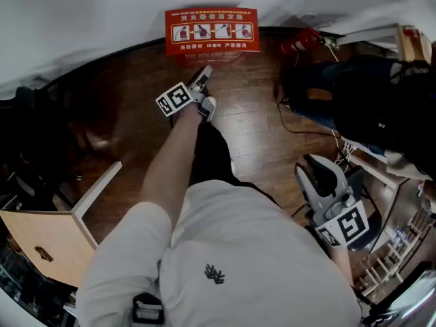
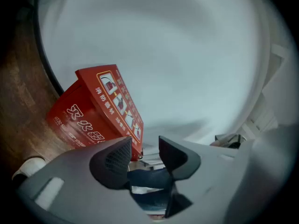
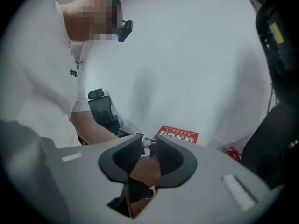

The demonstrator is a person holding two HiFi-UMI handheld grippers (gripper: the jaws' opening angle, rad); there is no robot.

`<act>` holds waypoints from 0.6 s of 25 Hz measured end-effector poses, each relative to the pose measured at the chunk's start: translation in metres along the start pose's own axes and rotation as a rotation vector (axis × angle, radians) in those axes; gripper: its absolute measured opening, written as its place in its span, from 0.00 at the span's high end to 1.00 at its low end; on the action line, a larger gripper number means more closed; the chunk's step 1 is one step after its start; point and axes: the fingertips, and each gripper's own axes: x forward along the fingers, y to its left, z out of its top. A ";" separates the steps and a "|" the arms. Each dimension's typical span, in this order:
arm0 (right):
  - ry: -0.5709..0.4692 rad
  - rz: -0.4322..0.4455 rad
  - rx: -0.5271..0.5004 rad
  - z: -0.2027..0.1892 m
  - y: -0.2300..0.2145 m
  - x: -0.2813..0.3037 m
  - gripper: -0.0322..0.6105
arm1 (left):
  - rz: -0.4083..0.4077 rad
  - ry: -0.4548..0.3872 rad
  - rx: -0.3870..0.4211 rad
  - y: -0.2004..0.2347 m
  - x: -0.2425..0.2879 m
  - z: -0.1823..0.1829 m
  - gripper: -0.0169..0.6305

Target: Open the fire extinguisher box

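Note:
The red fire extinguisher box [image 1: 212,31] stands on the wooden floor against the white wall, a strip of pictograms on its top panel, and it looks closed. My left gripper [image 1: 204,72] reaches out at arm's length and stops just short of the box's front. In the left gripper view its jaws [image 2: 145,154] are open with nothing between them, and the box [image 2: 96,111] lies beyond the left jaw. My right gripper [image 1: 321,176] hangs low at my right side. Its jaws [image 3: 148,146] stand a narrow gap apart and hold nothing; the box [image 3: 177,135] shows far off.
A red fire extinguisher [image 1: 300,43] lies on the floor right of the box. A person in dark clothes [image 1: 368,101] sits at the right, with cables on the floor beside them. A light wooden cabinet [image 1: 48,244] stands at the near left. My own leg [image 1: 211,148] stretches toward the box.

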 end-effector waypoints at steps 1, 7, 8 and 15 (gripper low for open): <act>0.010 0.006 0.002 0.002 -0.006 0.014 0.82 | 0.009 -0.015 -0.016 0.012 0.014 0.012 0.71; 0.083 0.033 0.048 0.006 -0.039 0.070 0.82 | 0.048 -0.095 -0.149 0.072 0.071 0.053 0.65; 0.096 0.036 0.058 0.007 -0.043 0.075 0.82 | 0.052 -0.105 -0.170 0.077 0.075 0.054 0.63; 0.140 0.032 0.103 0.004 -0.059 0.091 0.82 | 0.038 -0.170 -0.268 0.093 0.078 0.058 0.63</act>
